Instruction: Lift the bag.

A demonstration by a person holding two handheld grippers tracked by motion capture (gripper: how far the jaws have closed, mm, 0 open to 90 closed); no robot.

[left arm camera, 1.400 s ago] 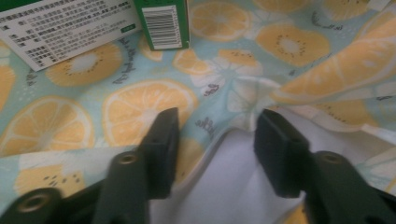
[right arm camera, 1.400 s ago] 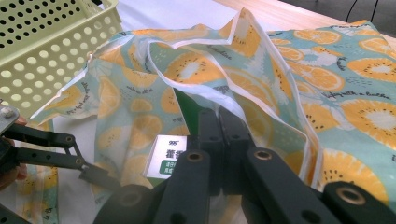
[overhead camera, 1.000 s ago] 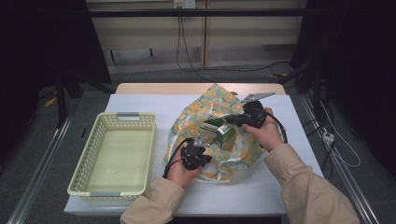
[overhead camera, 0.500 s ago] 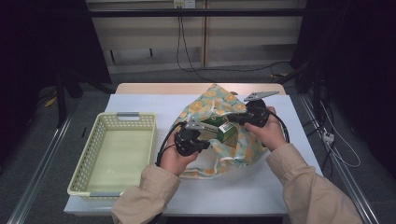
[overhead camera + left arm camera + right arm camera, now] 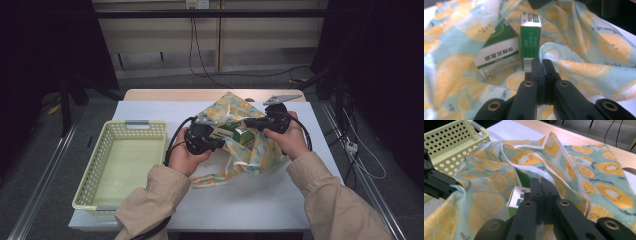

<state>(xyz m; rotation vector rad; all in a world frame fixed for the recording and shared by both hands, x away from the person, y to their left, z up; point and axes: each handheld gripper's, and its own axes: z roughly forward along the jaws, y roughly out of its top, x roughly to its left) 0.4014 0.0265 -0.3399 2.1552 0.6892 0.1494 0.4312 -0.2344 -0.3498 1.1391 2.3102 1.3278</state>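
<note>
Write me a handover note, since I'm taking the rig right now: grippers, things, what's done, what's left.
Left gripper: fingers shut, pinching the near edge of the fruit-print bag.
Right gripper: fingers shut on the bag's far edge, holding the mouth open.
Two green medicine boxes stand inside the bag, seen in the left gripper view.
Yellow basket sits left of the bag, nothing in it.
Done: bag opened. Left, probably: move the boxes out, perhaps into the basket.
</note>
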